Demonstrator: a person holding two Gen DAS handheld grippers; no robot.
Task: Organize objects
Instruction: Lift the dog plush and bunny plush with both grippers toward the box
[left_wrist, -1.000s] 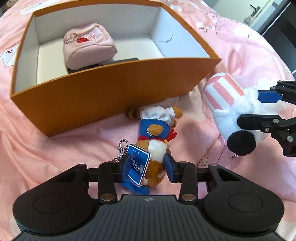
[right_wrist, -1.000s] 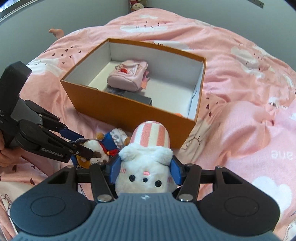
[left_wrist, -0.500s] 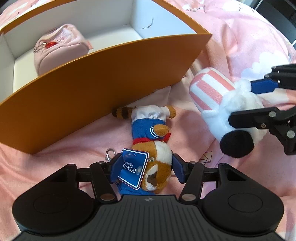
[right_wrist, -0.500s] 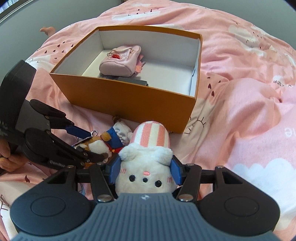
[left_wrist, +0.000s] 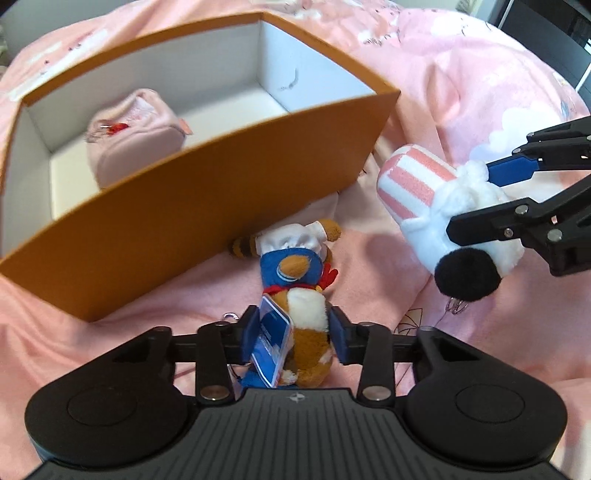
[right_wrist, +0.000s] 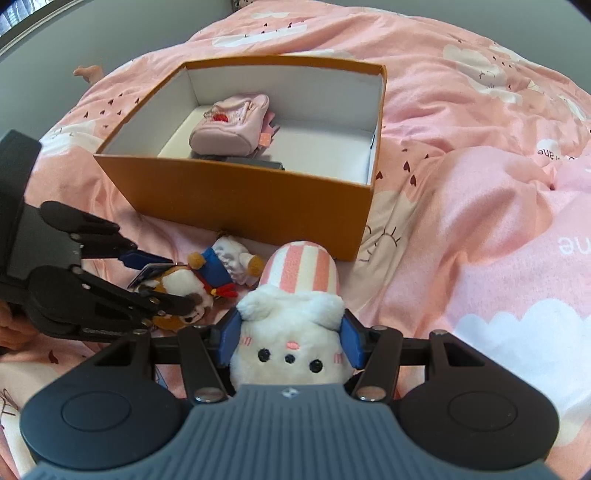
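Nearer the orange box (left_wrist: 207, 206) now, raccoon plush (left_wrist: 303, 306) lifted

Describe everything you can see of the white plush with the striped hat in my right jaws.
The white plush is fluffy fabric, with three black dots, a pink nose and pink cheek marks on its face, a tall pink-and-white striped hat and a black pompom with a small metal ring beneath it. The right gripper is shut on its head, one blue pad on each side. It lies hat-first toward the orange box, outside it, beside the sailor plush.
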